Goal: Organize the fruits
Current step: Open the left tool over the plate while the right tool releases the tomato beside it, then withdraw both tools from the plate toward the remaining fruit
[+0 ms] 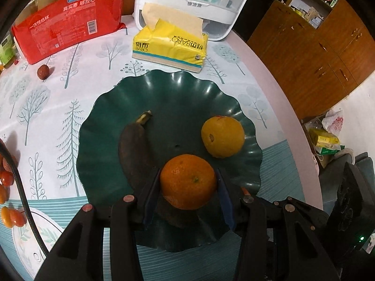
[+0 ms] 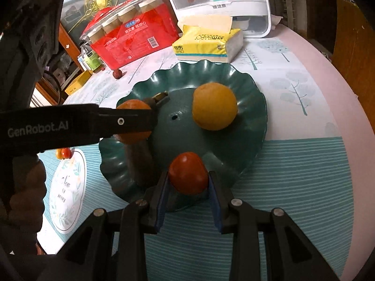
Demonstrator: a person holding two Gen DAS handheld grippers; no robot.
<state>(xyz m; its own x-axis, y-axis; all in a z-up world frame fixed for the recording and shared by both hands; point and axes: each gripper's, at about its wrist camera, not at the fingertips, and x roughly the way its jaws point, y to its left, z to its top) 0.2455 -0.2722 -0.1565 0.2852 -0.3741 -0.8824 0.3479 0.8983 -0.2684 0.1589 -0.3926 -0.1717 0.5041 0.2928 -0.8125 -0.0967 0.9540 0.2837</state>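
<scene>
A dark green wavy plate (image 1: 178,79) (image 2: 211,70) holds a blackened banana (image 1: 134,149) (image 2: 138,164) and a yellow-orange citrus fruit (image 1: 222,137) (image 2: 214,106). My left gripper (image 1: 188,175) is shut on an orange tangerine (image 1: 187,185) (image 2: 133,135), low over the plate's near side beside the banana. Its pads touch both flanks of the fruit. In the right wrist view one left finger (image 2: 131,121) crosses in front of the tangerine. My right gripper (image 2: 188,180) is shut on a red tomato (image 2: 188,173) above the plate's near rim.
Behind the plate lie a yellow tissue pack (image 1: 171,46), a red pack of paper cups (image 1: 70,23) and a white lidded box (image 1: 187,4). A brown date (image 1: 43,72) and several small tomatoes (image 1: 7,180) lie to the left. The round table's edge (image 1: 281,89) curves along the right.
</scene>
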